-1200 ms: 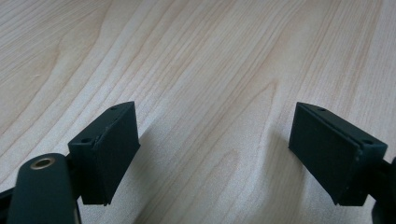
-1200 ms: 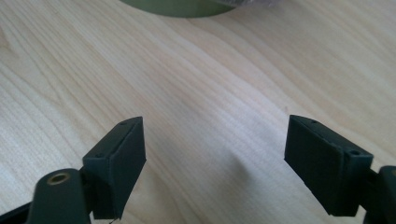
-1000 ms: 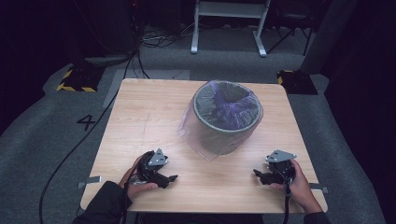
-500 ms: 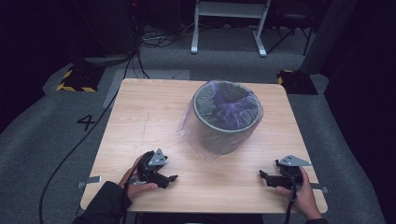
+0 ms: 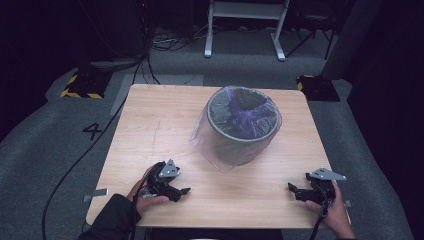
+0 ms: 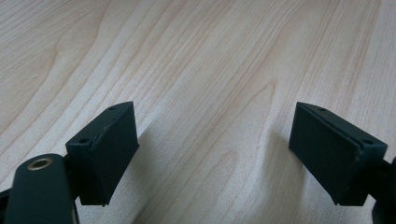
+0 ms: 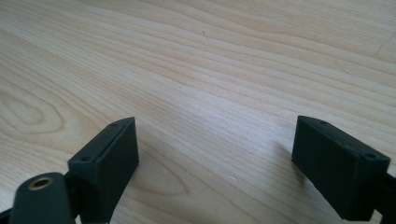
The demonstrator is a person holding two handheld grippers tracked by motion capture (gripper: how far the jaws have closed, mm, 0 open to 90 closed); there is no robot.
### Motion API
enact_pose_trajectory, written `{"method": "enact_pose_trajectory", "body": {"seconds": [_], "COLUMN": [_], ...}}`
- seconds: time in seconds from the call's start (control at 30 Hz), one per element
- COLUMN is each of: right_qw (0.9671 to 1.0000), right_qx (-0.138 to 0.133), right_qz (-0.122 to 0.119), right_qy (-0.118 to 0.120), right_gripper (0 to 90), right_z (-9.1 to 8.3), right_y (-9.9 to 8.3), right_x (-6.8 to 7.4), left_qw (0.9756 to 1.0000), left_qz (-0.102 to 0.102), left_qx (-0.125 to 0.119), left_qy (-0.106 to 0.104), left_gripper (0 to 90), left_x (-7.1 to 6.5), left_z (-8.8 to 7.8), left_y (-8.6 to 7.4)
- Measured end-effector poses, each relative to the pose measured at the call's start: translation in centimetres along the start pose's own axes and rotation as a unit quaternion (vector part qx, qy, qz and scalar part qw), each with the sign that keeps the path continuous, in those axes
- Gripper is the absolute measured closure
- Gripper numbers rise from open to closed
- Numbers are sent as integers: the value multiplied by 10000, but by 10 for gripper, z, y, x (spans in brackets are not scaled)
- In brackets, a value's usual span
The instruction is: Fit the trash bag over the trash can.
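Note:
A grey round bin lined with a clear purple-tinted plastic bag stands at the middle of the wooden table. My left gripper rests low at the front left of the table, open, with bare wood between its pads. At the front right edge lies my right gripper, pointing left; its jaws have just been opening and stand wide with nothing between the pads. Both grippers sit well short of the bin.
The table stands on grey carpet, where a number 4 is marked to the left. A cable trails off the left side. Yellow-black striped blocks and a white stand lie beyond the far edge.
My right gripper has slid right and toward the table's front right corner, settling lower. The left gripper and the bin have stayed where they were.

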State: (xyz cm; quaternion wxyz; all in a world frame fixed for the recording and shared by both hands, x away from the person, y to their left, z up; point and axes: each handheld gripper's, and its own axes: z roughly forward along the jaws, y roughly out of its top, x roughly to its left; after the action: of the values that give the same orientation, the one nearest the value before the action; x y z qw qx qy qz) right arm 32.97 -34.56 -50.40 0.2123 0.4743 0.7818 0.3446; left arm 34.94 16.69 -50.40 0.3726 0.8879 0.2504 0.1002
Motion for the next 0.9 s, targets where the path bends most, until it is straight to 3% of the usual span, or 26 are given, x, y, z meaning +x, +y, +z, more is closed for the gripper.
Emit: {"method": "enact_pose_trajectory", "body": {"seconds": [0.53, 0.9], "right_qw": [9997, 9997], "right_qx": [1, 2], "right_qz": [167, 150], "right_qy": [-181, -166], "right_gripper": [147, 149], "right_z": [0, -1], "right_y": [0, -1], "right_x": [-2, -2], "left_qw": [10000, 10000], "left_qz": [6, 6], "left_qx": [-3, -2], "left_qy": [0, -35], "left_gripper": [152, 150], "left_x": [0, 0], "left_z": [0, 1], "left_y": [0, 1]}}
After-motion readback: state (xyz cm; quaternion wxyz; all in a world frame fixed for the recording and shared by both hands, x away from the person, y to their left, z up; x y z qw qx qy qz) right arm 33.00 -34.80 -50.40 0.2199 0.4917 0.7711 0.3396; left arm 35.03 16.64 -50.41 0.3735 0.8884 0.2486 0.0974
